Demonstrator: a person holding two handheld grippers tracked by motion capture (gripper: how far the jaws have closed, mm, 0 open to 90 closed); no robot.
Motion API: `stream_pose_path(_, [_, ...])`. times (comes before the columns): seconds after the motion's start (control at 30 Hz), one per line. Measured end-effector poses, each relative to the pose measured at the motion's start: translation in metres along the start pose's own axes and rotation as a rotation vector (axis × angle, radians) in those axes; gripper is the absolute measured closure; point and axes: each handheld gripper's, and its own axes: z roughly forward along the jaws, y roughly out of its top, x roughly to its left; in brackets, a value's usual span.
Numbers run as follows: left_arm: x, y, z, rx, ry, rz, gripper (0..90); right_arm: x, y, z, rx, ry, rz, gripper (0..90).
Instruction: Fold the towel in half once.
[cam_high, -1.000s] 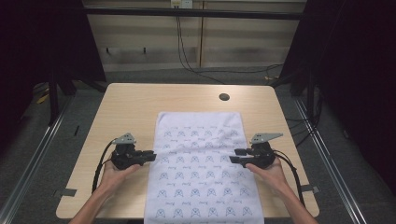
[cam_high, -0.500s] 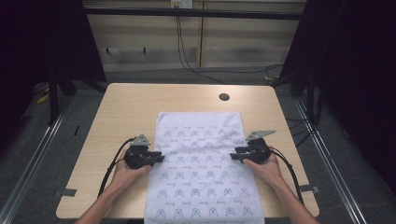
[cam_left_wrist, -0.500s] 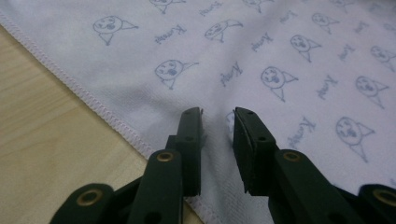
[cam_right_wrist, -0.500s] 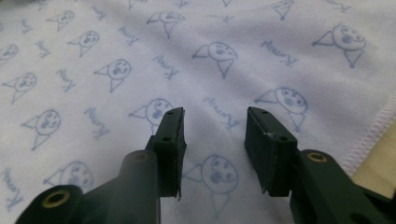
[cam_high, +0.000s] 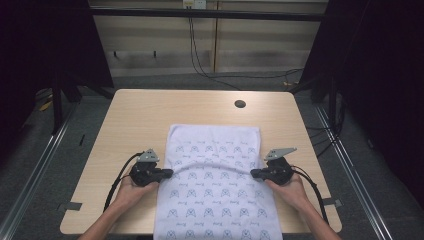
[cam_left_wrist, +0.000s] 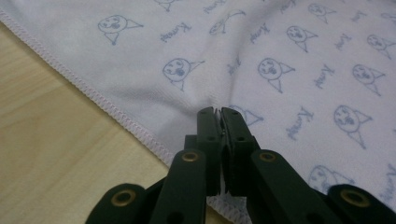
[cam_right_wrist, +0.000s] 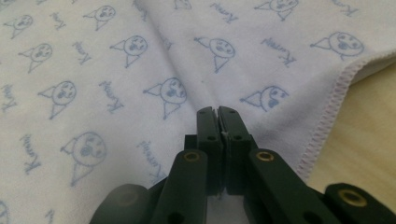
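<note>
One printed white cloth (cam_high: 215, 185), one wooden table (cam_high: 140, 120), one round hole (cam_high: 240, 104) in tabletop, two handheld grippers, left (cam_high: 167, 173) and right (cam_high: 254, 173), counted.

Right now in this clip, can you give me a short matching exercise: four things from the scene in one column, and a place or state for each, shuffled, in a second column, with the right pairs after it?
Things:
1. left gripper
2. right gripper
3. towel
4. round hole

Places or states:
A. in the table top beyond the towel's far edge
B. shut on the towel's left edge
C. spread flat, with a ridge raised between the two grippers
D. shut on the towel's right edge

Pairs: 1-B, 2-D, 3-C, 4-A
</note>
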Motion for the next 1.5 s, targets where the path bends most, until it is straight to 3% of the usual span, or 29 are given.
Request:
stream_pose_path(0.07, [-0.002,-0.001,-0.001,0.003,-0.009,-0.002,87.6,0.003,-0.002,-0.001,0.003,-0.001,0.004,88.2])
stream_pose_path(0.1, [-0.007,-0.004,-0.003,0.006,-0.031,-0.007,87.6,0.008,-0.006,-0.004,0.007,0.022,0.006,88.2])
stream_pose_path(0.4, [-0.031,-0.020,-0.018,0.043,-0.073,0.012,87.5,0.032,-0.026,-0.021,0.036,0.077,0.009,87.6])
stream_pose_path(0.43, [-0.035,-0.022,-0.020,0.047,-0.083,0.010,87.4,0.037,-0.030,-0.024,0.046,0.101,0.017,87.2])
stream_pose_path(0.53, [-0.044,-0.027,-0.026,0.070,-0.108,0.010,87.1,0.043,-0.034,-0.027,0.052,0.133,0.006,86.1])
stream_pose_path(0.57, [-0.052,-0.031,-0.029,0.078,-0.126,0.017,85.5,0.049,-0.037,-0.030,0.066,0.167,-0.021,86.3])
stream_pose_path(0.73, [-0.064,-0.042,-0.039,0.103,-0.192,0.025,83.1,0.061,-0.043,-0.036,0.082,0.174,-0.046,78.3])
stream_pose_path(0.8, [-0.066,-0.044,-0.040,0.100,-0.205,0.020,79.5,0.061,-0.043,-0.037,0.080,0.175,-0.044,76.8])
stream_pose_path(0.87, [-0.065,-0.044,-0.042,0.098,-0.198,0.001,70.5,0.055,-0.039,-0.043,0.013,0.173,-0.021,73.6])
stream_pose_path(0.9, [-0.061,-0.040,-0.044,0.073,-0.156,-0.008,67.3,0.048,-0.034,-0.046,-0.021,0.143,-0.008,73.1])
stream_pose_path(0.97, [-0.051,-0.033,-0.044,0.035,-0.138,-0.036,64.5,0.037,-0.027,-0.049,-0.064,0.097,0.008,71.8])
stream_pose_path(1.0, [-0.051,-0.033,-0.044,0.035,-0.138,-0.036,63.8,0.037,-0.027,-0.049,-0.064,0.097,0.008,71.8])
stream_pose_path(1.03, [-0.039,-0.023,-0.043,0.011,-0.099,-0.054,63.1,0.021,-0.017,-0.047,-0.075,0.017,0.006,71.1])
stream_pose_path(1.1, [-0.026,-0.011,-0.043,-0.025,-0.064,-0.060,62.8,0.005,-0.005,-0.040,-0.083,-0.032,0.010,69.4])
stream_pose_path(1.23, [0.005,0.011,-0.035,-0.078,0.007,-0.070,65.4,-0.026,0.019,-0.020,-0.085,-0.102,0.039,65.2])
stream_pose_path(1.27, [0.005,0.011,-0.035,-0.078,0.007,-0.070,67.2,-0.026,0.019,-0.020,-0.085,-0.102,0.039,65.2])
stream_pose_path(1.3, [0.022,0.018,-0.028,-0.087,0.028,-0.094,67.8,-0.043,0.028,-0.008,-0.064,-0.150,0.073,63.5])
stream_pose_path(1.33, [0.029,0.020,-0.025,-0.086,0.017,-0.122,67.9,-0.048,0.030,-0.005,-0.060,-0.147,0.090,62.8])
stream_pose_path(1.37, [0.029,0.020,-0.025,-0.086,0.017,-0.122,67.2,-0.048,0.030,-0.005,-0.060,-0.147,0.090,62.8])
stream_pose_path(1.4, [0.037,0.022,-0.021,-0.108,0.043,-0.134,67.2,-0.053,0.032,-0.001,-0.061,-0.156,0.097,61.3])
stream_pose_path(1.43, [0.041,0.024,-0.018,-0.109,0.038,-0.141,67.0,-0.058,0.035,0.004,-0.071,-0.149,0.103,59.9])
stream_pose_path(1.5, [0.044,0.026,-0.015,-0.097,0.076,-0.133,65.6,-0.060,0.036,0.008,-0.076,-0.152,0.103,58.0])
